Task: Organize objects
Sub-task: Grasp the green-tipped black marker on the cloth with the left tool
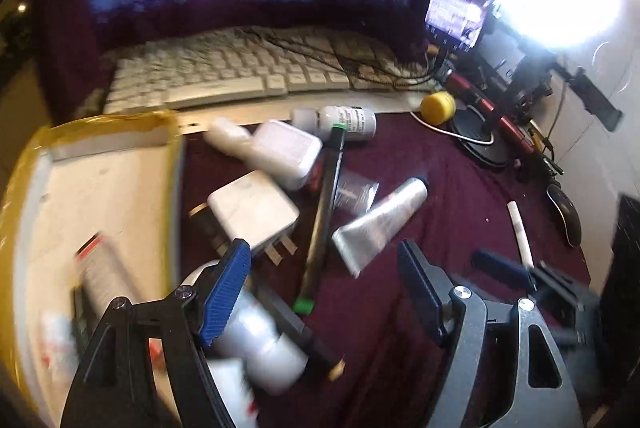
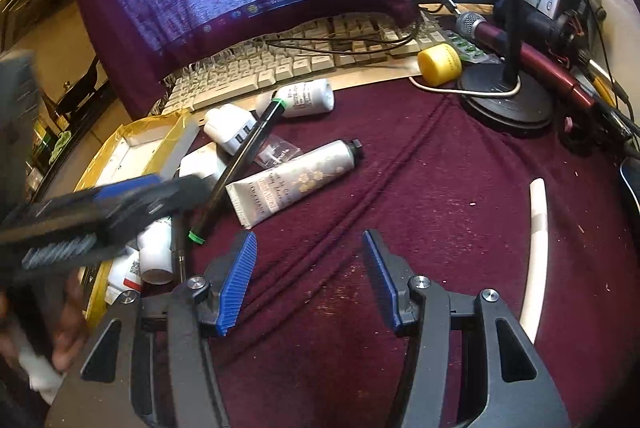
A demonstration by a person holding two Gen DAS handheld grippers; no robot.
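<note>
A: Both our claws are spread wide, nothing between the blue pads. Our left gripper point(image 1: 324, 288) hangs over the pile by the box; our right gripper point(image 2: 310, 280) hangs over bare maroon cloth point(image 2: 420, 188).

B: Let's count. Two white chargers: the near charger point(image 1: 254, 214) with its prongs toward us, the far charger point(image 1: 286, 152) behind it. One hand-cream tube point(image 2: 294, 180), one black pen point(image 2: 240, 164), one labelled bottle point(image 2: 306, 98) by the keyboard point(image 2: 280, 64).

A: The tube's long axis runs diagonally, cap up and right, crimped end toward us. The pen slants across with green bands at both ends, over the far charger's edge.

B: The yellow-taped box point(image 1: 100, 188) sits left with blurred items inside. Another white bottle point(image 1: 260, 340) lies under our left finger point(image 1: 224, 296), crowding it. A white stick point(image 2: 538, 252) lies well apart on the right, and a yellow cap point(image 2: 440, 64) is near the mic stand point(image 2: 504, 100).
</note>
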